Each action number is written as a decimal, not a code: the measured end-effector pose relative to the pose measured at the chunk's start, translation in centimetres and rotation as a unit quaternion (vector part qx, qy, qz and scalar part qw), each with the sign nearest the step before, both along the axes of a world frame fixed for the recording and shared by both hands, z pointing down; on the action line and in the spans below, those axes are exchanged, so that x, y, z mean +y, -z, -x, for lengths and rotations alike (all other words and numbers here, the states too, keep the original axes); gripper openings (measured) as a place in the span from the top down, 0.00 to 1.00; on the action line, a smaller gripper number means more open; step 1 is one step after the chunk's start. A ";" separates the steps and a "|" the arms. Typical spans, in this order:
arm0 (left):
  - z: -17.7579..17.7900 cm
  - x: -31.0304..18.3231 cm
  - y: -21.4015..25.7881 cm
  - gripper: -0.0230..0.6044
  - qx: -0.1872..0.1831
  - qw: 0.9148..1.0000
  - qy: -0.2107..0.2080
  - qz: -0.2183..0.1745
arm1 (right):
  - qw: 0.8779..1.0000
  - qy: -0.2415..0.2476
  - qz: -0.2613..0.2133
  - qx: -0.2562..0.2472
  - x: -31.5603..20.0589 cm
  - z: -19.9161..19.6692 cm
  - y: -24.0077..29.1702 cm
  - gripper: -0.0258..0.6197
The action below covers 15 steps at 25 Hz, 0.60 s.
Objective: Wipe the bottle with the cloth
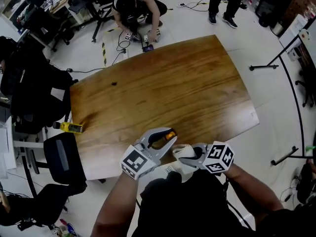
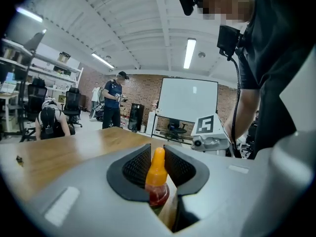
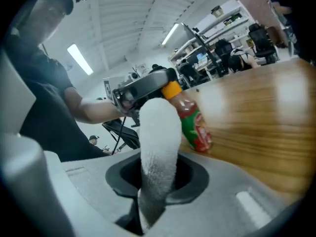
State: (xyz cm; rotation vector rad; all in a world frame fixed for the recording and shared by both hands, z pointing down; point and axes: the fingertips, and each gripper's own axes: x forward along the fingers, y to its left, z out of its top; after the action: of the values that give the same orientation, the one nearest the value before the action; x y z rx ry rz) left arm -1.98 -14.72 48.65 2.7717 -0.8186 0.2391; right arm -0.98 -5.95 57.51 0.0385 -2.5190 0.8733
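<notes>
A bottle point(image 2: 157, 181) and a cloth point(image 3: 159, 132) are held up.
The bottle is squeezed in the left hand-held gripper point(image 1: 167, 135) over the worktop's point(image 1: 163, 83) near edge. The white cloth is pinched tight in the right hand-held gripper point(image 3: 158, 174), just beside the bottle's orange cap point(image 3: 172, 90).

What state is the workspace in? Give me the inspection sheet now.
Surface: wooden table, one small dark speck on it.
Job's things: bottle, orange cap, held by the table's near edge; white cloth right beside it, contact unclear.
Clutter: yellow object beside the table's left edge.
Grippers: left gripper shut on the bottle; right gripper shut on the cloth.
Cables: loose cables beyond the table's far edge.
Surroundings: crouching person, standing person, office chairs.
</notes>
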 end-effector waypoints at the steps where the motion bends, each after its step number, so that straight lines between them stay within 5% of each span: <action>1: 0.0 0.2 0.0 0.82 -0.003 1.000 -0.002 0.007 | 1.000 0.000 0.007 -0.022 0.5 1.3 0.5 0.85; 4: -0.3 0.5 -0.2 0.82 -0.009 1.000 -0.012 0.015 | 0.996 -0.034 0.049 -0.066 -0.5 3.9 1.2 0.85; 9: -1.1 0.4 0.1 0.82 0.000 1.000 -0.016 0.008 | 0.984 -0.088 0.140 -0.067 -2.4 4.4 -0.7 0.85; 15: -1.3 0.4 0.3 0.82 0.002 1.000 -0.007 0.011 | 0.952 -0.111 0.277 -0.064 -1.7 4.9 -2.5 0.85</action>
State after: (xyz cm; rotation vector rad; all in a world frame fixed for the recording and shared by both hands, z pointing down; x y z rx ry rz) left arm -0.66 -14.28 48.35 2.7575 -0.7903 0.2428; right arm -5.84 -7.62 59.98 0.0860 -2.3177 1.6946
